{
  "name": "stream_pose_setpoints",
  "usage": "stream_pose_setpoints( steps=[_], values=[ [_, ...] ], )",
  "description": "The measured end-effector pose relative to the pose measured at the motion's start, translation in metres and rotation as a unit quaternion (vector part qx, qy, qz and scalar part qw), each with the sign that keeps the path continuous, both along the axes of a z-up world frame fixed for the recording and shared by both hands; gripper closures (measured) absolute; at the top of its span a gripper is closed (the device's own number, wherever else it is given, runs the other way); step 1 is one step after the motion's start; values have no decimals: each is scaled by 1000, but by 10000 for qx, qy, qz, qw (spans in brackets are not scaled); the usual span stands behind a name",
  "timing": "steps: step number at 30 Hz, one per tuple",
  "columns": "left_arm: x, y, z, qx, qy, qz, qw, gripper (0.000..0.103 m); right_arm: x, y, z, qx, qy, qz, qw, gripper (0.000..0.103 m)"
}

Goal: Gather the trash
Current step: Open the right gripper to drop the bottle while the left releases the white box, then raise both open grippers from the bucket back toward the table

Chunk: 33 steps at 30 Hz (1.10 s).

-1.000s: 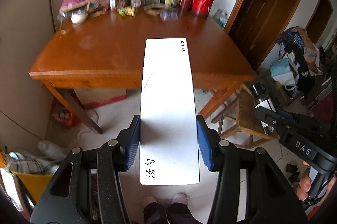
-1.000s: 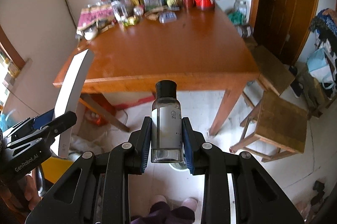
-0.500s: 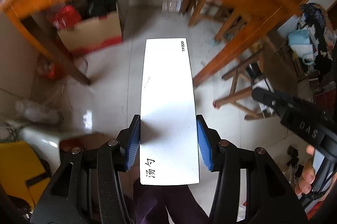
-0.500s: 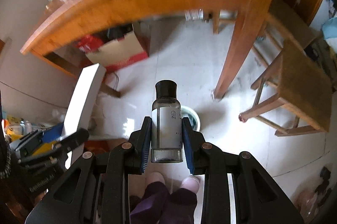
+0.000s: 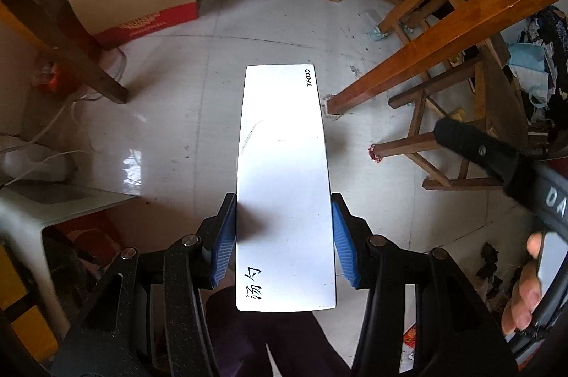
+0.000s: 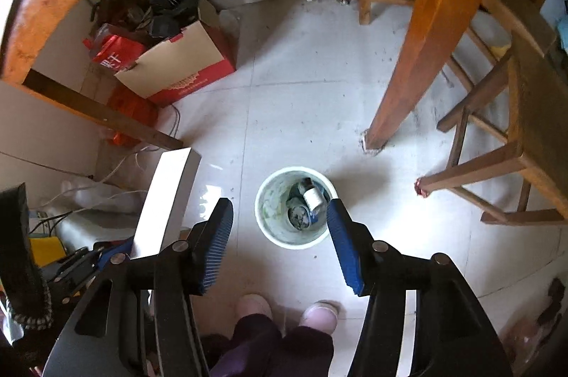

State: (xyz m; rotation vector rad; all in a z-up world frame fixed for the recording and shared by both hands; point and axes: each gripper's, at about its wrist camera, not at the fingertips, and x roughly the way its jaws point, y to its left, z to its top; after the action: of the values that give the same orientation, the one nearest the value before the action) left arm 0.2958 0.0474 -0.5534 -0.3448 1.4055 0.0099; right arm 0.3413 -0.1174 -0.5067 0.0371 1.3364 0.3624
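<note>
Both tools: left [image 5: 284, 235] clamps white box [image 5: 284, 164], right [image 6: 280, 242] just opened, empty.

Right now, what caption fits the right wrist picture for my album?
Open right tongs hover above the white bin on the floor, small bottle lying inside.

The white box [image 5: 284, 185] is showing "TFC0D" printed near its far corner and handwritten "汤勺" at its near end; the right tongs' [image 5: 553, 199] body is displaying what looks like "DA", cut off by the edge.
</note>
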Motion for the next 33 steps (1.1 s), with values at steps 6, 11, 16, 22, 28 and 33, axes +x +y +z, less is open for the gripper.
stream_pose_setpoints(
  steps=[6, 11, 16, 22, 28, 33],
  values=[
    [26, -11, -16, -468, 264, -130, 9985, 45, 3, -14, -2, -100, 84, -167, 9998, 52],
    [37, -16, -15, -79, 263, -268, 9993, 39, 5, -15, 4, -169, 47, -237, 9996, 52],
    [35, -14, 14, 94, 59, -407, 9991, 39, 5, -13, 23, -133, -55, -263, 9996, 52],
    [30, -6, 72, 151, -197, -473, 9986, 39, -2, -6, 72, -63, -264, -266, 9993, 52],
    [21, 4, 165, 230, -768, -513, 9955, 39, -18, 3, 141, 7, -625, -305, 9976, 52],
    [7, 16, 242, 310, -1299, -481, 9899, 39, -35, 9, 199, 86, -949, -334, 9949, 52]
  ],
)
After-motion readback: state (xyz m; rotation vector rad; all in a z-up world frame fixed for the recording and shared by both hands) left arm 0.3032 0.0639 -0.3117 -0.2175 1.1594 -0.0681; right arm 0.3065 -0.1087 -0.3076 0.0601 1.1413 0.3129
